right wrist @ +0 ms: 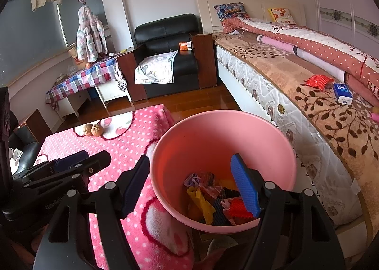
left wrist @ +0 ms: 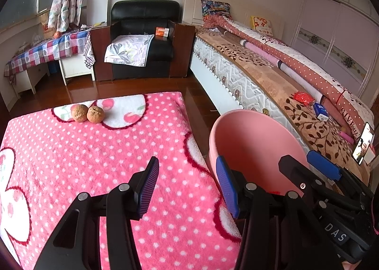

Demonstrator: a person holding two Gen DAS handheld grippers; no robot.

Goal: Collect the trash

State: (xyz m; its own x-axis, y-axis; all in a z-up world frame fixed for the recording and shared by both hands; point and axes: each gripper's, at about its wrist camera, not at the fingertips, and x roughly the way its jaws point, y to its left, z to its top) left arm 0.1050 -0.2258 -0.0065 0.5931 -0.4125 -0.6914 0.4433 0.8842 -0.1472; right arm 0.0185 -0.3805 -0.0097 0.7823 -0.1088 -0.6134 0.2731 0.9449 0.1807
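Left gripper point(left wrist: 188, 184): fingers spread wide, nothing between them, above the pink white-dotted fleece blanket point(left wrist: 94, 156) covering the worktop.
Right gripper point(right wrist: 193, 186): fingers spread wide, holding nothing, one finger outside and one finger point(right wrist: 245, 184) inside the rim of the round pink plastic bin point(right wrist: 213, 137).
Bin: between worktop and bed point(right wrist: 272, 76); holds crumpled wrappers, yellow, red and dark point(right wrist: 213, 201).
Two brown wrinkled round fruits point(left wrist: 87, 113): touching, at the blanket's far edge.
Red crinkled packet point(right wrist: 317, 80) and blue-white small carton point(right wrist: 342, 93): on the bed, near each other.
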